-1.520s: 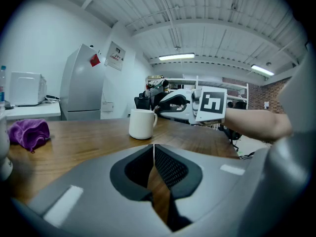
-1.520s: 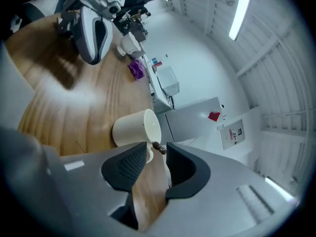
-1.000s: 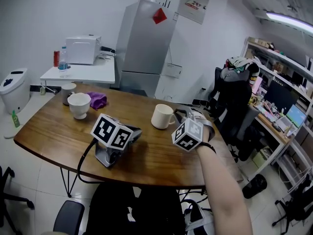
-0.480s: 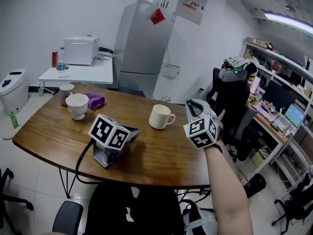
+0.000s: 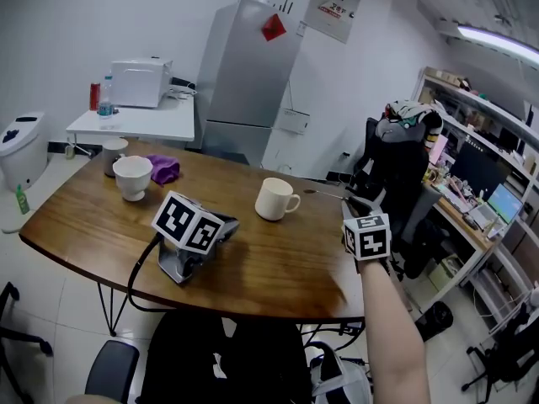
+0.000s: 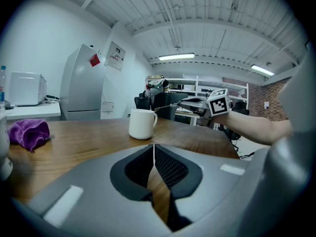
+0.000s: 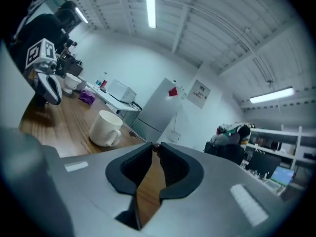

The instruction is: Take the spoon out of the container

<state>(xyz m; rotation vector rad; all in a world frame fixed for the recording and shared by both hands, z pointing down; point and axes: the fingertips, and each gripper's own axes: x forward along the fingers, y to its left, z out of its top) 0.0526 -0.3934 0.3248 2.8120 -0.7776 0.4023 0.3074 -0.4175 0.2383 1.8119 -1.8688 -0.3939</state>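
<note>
A white mug (image 5: 274,199) stands on the wooden table (image 5: 278,259), also in the left gripper view (image 6: 142,124) and the right gripper view (image 7: 104,128). My right gripper (image 5: 350,200) hangs to the right of the mug, above the table's right edge, shut on the handle of a metal spoon (image 5: 316,194). The spoon sticks out level toward the mug, clear of it; its bowl shows past the jaw tips (image 7: 133,133). My left gripper (image 5: 227,222) rests on the table left of the mug, jaws shut with nothing between them (image 6: 154,149).
A white bowl (image 5: 133,178), a purple cloth (image 5: 166,171) and a small cup (image 5: 114,153) sit at the table's far left. An office chair piled with things (image 5: 402,154) stands past the right edge. A grey fridge (image 5: 248,74) is behind the table.
My right gripper has moved right, away from the mug, and rolled, carrying the spoon with it. The left gripper has stayed where it was.
</note>
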